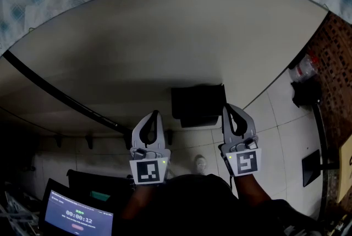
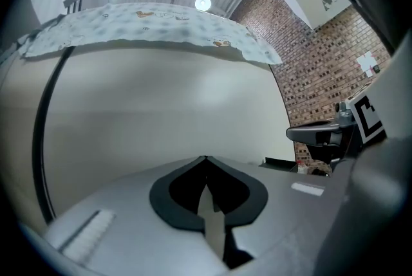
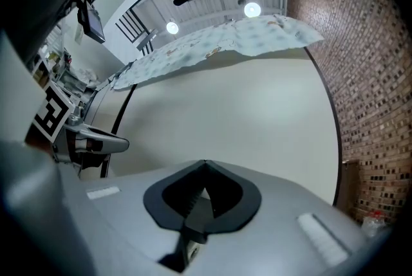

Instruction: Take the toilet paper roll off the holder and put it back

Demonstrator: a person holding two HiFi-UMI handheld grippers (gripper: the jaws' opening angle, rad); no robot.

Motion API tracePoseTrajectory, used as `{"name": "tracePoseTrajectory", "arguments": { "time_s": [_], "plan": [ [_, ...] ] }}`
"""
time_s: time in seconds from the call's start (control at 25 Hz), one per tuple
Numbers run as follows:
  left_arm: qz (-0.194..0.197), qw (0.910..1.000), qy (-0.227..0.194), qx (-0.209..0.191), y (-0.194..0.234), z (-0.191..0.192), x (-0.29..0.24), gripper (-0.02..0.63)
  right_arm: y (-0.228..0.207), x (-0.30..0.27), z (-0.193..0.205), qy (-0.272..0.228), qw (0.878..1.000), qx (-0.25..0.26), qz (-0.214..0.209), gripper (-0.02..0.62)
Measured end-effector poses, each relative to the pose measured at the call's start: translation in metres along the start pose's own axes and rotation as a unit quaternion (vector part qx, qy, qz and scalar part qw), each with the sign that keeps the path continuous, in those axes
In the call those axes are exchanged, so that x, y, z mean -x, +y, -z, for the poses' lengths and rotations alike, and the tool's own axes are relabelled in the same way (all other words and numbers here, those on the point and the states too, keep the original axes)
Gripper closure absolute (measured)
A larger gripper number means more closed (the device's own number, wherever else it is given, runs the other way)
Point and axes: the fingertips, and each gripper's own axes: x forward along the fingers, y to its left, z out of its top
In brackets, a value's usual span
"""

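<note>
The only readable text is a timer, 00:00:12, on the screen [image 1: 78,215].

The toilet paper roll and its holder cannot be made out in any view, and the left gripper [image 1: 155,114] and the right gripper [image 1: 227,108], jaws together, carry nothing.

The left gripper [image 2: 206,160] has its jaws pressed together, tips meeting, with nothing between them. Straight ahead of the jaws spreads a plain pale wall [image 2: 161,101], with a patterned cloth [image 2: 148,27] along its top. Right of the jaws, the right gripper [image 2: 301,134] juts in before a brick wall [image 2: 315,69].
</note>
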Motion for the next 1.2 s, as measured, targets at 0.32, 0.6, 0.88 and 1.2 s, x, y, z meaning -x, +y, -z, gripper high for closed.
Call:
{"name": "tracePoseTrajectory", "arguments": {
  "time_s": [0.32, 0.6, 0.88, 1.2],
  "plan": [
    [0.005, 1.0000, 0.006, 0.000, -0.0042, 0.0022, -0.0013, 0.589, 0.0000, -0.0004, 0.0009, 0.002, 1.000, 0.002, -0.003, 0.594],
    [0.008, 0.9999, 0.008, -0.001, -0.0062, 0.0026, -0.0024, 0.589, 0.0003, -0.0005, -0.0013, -0.005, 1.000, -0.002, -0.004, 0.594],
    [0.009, 0.9999, 0.010, 0.001, -0.0068, 0.0044, -0.0021, 0.589, -0.0012, -0.0003, -0.0008, -0.004, 1.000, -0.003, 0.003, 0.594],
    [0.016, 0.9997, 0.015, -0.004, -0.0090, 0.0095, -0.0030, 0.589, -0.0010, 0.0006, 0.0006, -0.002, 1.000, -0.004, 0.002, 0.594]
  ]
}}
